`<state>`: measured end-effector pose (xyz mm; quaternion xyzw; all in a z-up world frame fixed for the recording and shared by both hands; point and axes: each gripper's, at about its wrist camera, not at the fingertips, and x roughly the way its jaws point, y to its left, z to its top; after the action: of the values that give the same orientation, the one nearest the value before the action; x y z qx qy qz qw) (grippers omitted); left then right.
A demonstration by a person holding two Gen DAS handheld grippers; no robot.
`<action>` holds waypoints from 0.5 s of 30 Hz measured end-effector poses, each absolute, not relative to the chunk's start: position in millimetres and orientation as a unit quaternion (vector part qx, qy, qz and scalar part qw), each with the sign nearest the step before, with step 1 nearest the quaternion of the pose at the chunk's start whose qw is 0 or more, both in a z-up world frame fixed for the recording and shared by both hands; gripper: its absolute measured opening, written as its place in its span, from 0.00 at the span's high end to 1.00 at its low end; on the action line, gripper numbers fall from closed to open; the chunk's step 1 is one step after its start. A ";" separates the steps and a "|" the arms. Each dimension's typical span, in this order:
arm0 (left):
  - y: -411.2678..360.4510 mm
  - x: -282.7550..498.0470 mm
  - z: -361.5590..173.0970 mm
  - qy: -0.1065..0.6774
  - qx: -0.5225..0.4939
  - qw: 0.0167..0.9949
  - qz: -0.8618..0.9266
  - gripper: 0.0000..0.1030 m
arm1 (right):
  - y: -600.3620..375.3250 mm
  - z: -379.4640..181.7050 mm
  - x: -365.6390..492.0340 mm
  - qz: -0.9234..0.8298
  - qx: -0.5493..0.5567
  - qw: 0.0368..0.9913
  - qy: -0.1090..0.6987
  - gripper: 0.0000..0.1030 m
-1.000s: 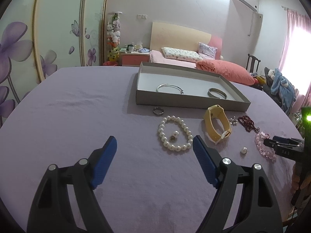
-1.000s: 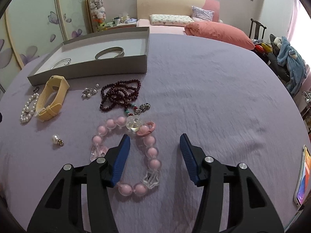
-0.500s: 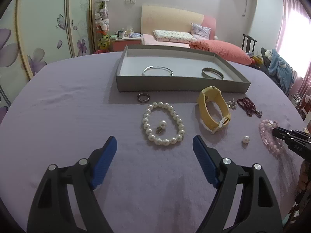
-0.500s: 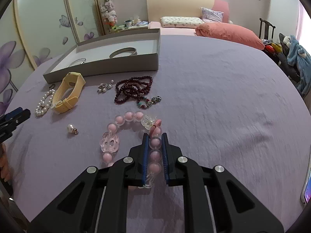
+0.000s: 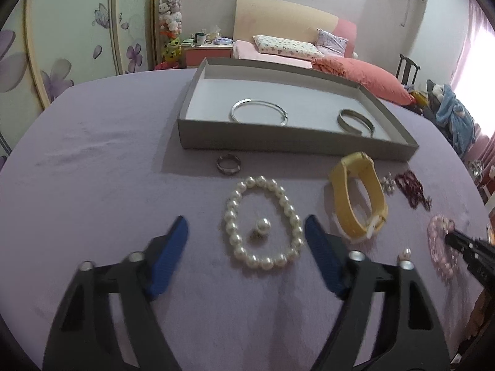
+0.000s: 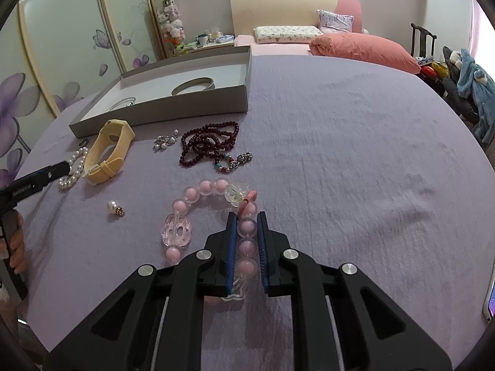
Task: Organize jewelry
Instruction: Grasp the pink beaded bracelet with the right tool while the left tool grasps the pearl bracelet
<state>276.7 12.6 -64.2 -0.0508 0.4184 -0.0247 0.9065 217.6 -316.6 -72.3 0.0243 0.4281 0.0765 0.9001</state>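
since one second ago the right gripper (image 6: pixel 247 225) has gone from wide open to closed around one side of the pink bead bracelet (image 6: pixel 198 213), and the left gripper (image 5: pixel 246 235) has come closer to the pearl bracelet (image 5: pixel 263 219), with the camera looking more down at it.

the pink bead bracelet lies on the purple tablecloth (image 6: pixel 355 154), in front of the grey tray (image 6: pixel 191 105) and well apart from it. its right side, three round beads in a row, sits between the blue pads (image 6: pixel 230 247), which press on both sides; the rest of the loop rests on the cloth to the left. i think the grip is along the string so that the beads cannot roll out when it is lifted. the beads are pale pink and half clear, with a clear flower-shaped piece and a clear oval one, so the bracelet looks smooth and a little slippery.

the left gripper's jaws stand wide open and hold nothing, one finger on each side of the pearl bracelet, probably ready to take it. a single pearl earring (image 5: pixel 262 226) lies inside the pearl loop, so it may be caught too.

further out are a yellow watch (image 6: pixel 108 151), a dark red bead necklace (image 6: pixel 210 145), a small ring (image 5: pixel 228 164) and another loose pearl (image 6: pixel 114 207). two silver bangles (image 5: pixel 259 112) already lie in the tray.
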 end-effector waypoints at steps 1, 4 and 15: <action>16.1 281.1 -63.7 0.420 -0.058 0.906 -0.024 0.40 | -316.6 -72.4 217.8 0.077 0.024 0.900 0.428 0.86; 24.6 292.8 -63.2 0.425 -0.073 0.902 -0.027 0.54 | -316.4 -72.7 218.4 0.078 0.024 0.900 0.428 0.86; 7.3 297.7 -71.3 0.438 0.004 0.898 -0.033 0.82 | -316.7 -73.0 219.3 0.081 0.029 0.899 0.429 0.86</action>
<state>297.7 7.3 -71.3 0.0037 0.4384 -0.0329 0.8982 219.3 -316.7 -73.0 0.0286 0.4288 0.0810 0.8993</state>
